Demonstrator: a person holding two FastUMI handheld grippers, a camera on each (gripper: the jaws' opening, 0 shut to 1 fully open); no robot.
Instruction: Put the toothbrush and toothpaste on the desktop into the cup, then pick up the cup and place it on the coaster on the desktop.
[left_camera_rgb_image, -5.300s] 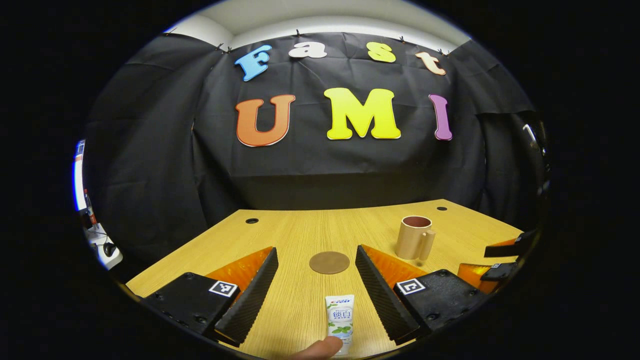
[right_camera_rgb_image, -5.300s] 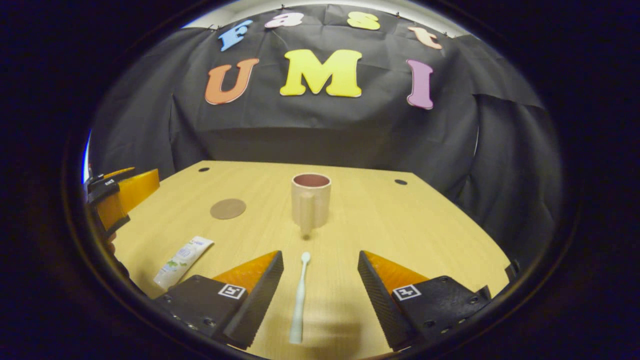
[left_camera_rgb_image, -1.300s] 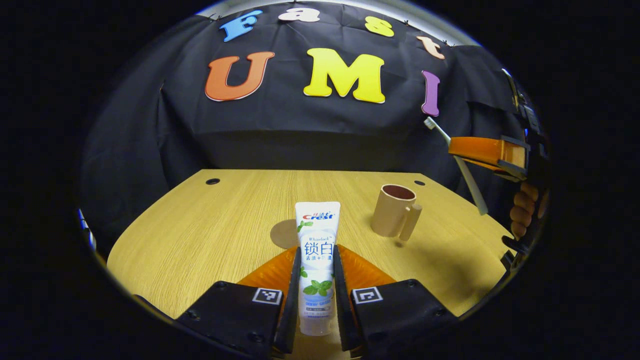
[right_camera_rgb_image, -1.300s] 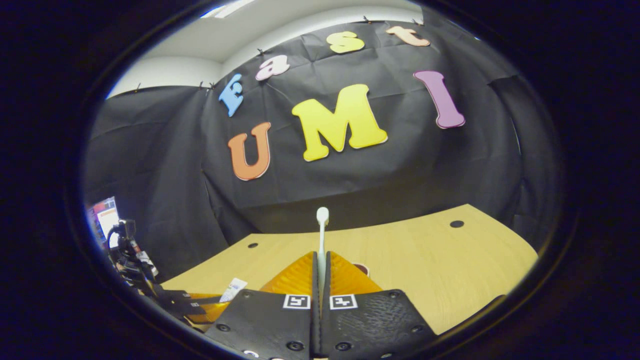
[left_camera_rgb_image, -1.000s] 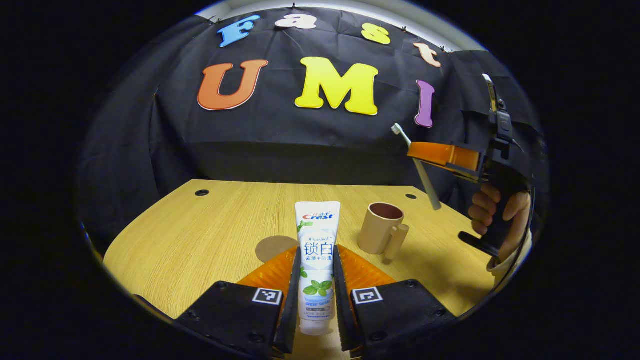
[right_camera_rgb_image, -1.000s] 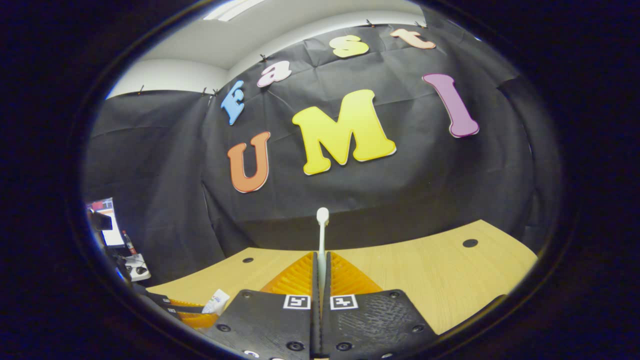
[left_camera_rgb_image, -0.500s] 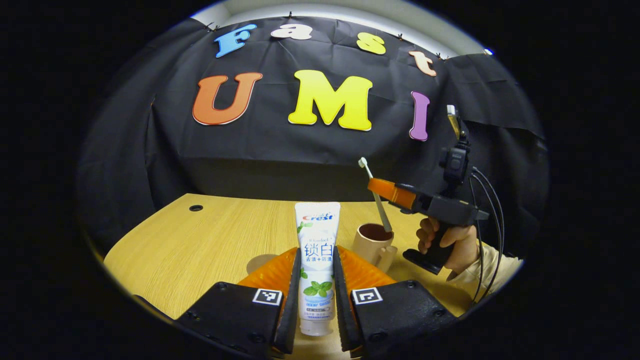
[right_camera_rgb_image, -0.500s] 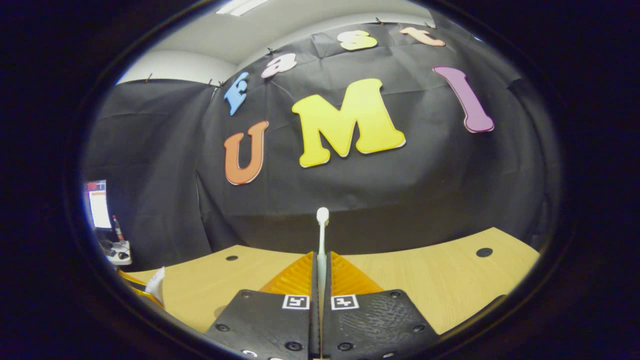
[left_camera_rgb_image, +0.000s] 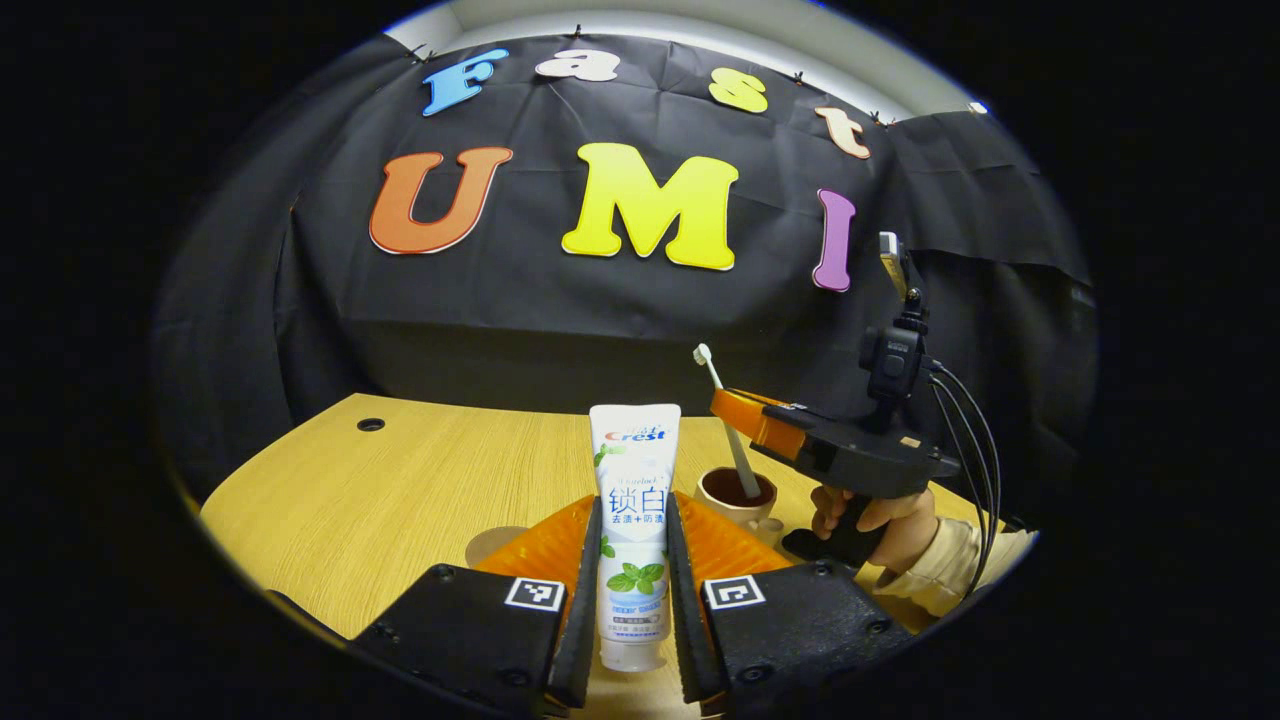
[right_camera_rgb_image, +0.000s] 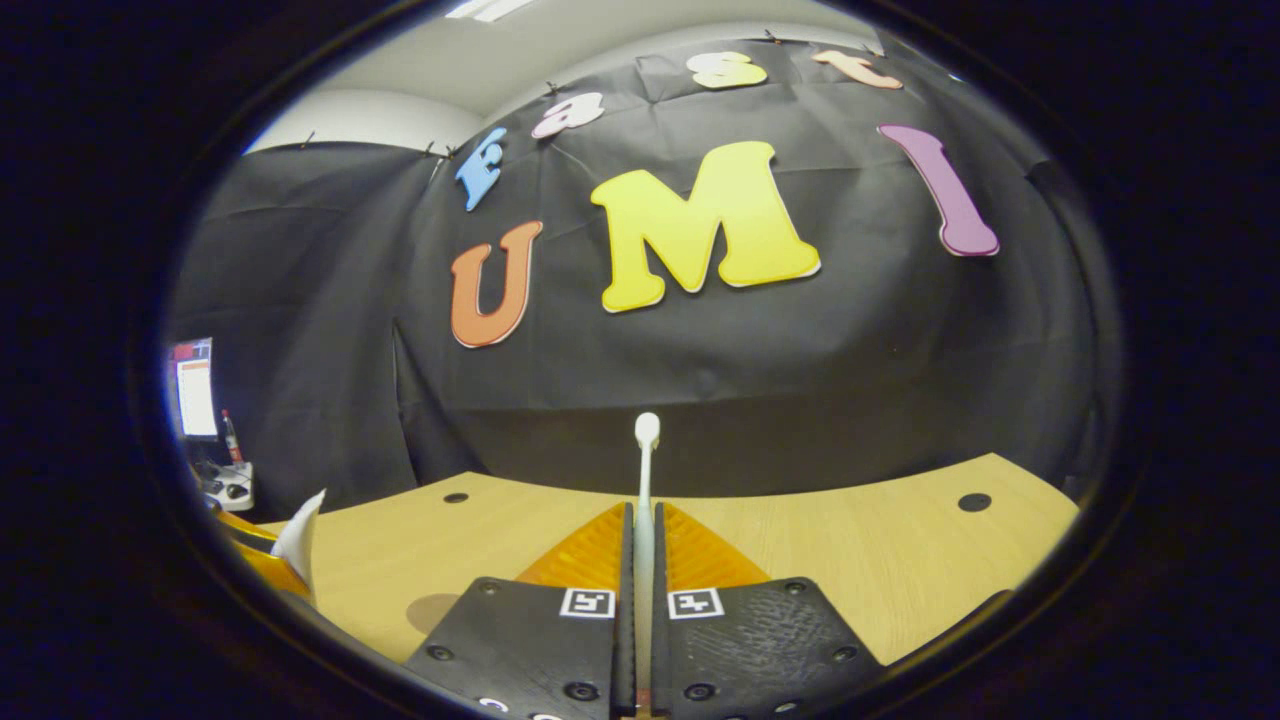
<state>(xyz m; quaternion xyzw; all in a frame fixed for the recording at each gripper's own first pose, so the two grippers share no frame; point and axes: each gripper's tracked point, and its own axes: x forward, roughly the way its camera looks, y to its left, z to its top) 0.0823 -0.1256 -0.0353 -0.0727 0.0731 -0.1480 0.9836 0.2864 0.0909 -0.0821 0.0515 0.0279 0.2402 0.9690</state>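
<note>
Wood-grain bench (left_camera_rgb_image: 420, 480) spreads pale and yellow under both my tongs. My left tongs (left_camera_rgb_image: 632, 570) are closed down to the width of the toothpaste (left_camera_rgb_image: 634, 500), both fingers (left_camera_rgb_image: 583, 600) pressing its sides, and the white tube stands upright between them with its flat crimped end up and its cap end toward me. Past it, in the left gripper view, the tan cup (left_camera_rgb_image: 737, 493) sits on the bench to the right, upright, its dark inside showing. My right tongs (left_camera_rgb_image: 735, 412) hang just over that cup, held by my hand (left_camera_rgb_image: 880, 520) with a pale sleeve (left_camera_rgb_image: 955, 565) behind it. They are pinched shut on the toothbrush (left_camera_rgb_image: 728, 425), which slants with its bristle head up and to the left and its lower end inside the cup's mouth. Whether that end touches the bottom I cannot tell. The round brown coaster (left_camera_rgb_image: 495, 543) lies flat on the bench to the left of the toothpaste, partly hidden behind my left tongs, well apart from the cup.

In the right gripper view the toothbrush (right_camera_rgb_image: 645, 500) runs straight up between the closed fingers (right_camera_rgb_image: 625, 560) of my right tongs (right_camera_rgb_image: 641, 520), head uppermost.
</note>
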